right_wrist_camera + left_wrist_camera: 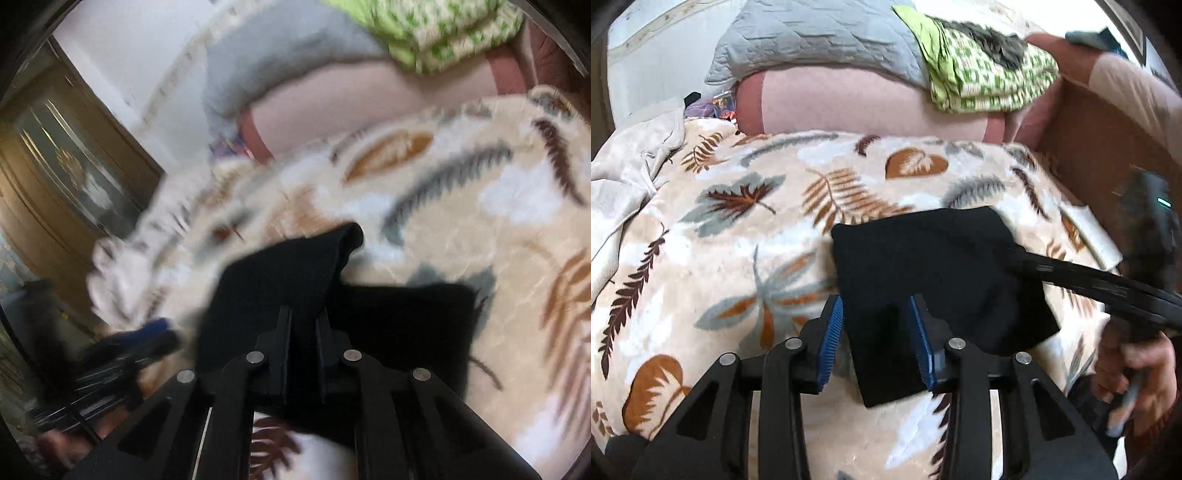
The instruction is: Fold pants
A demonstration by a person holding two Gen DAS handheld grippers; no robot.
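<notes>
Pants: black, already folded down to a compact, roughly rectangular bundle, lying on the leaf-print blanket toward its near right part, well short of the pink pillow along the far edge.

Long axis: in the left wrist view it runs from the near edge of the blanket away toward the far right, so the bundle points off at a slant from the left gripper.

Left gripper: jaws apart, blue pads showing on both fingers. The near left corner of the bundle sits between them, not pinched; the left pad is just beside the cloth's edge, the right pad over the cloth.

Right gripper: fingers drawn close together, with black cloth running up between them. In its own view, blurred, an upper layer of the pants rises as a raised flap beyond the tips, while a lower layer lies flat to the right. It appears clamped on that upper layer. In the left wrist view it enters from the right and meets the bundle's right edge.

Judgement: the right gripper has the cloth and is the one placed to carry the flap over; the left, nearer the near corner, is set to pin it.

Also present: grey quilt, green patterned cloth, cardboard box, all at the far side.
</notes>
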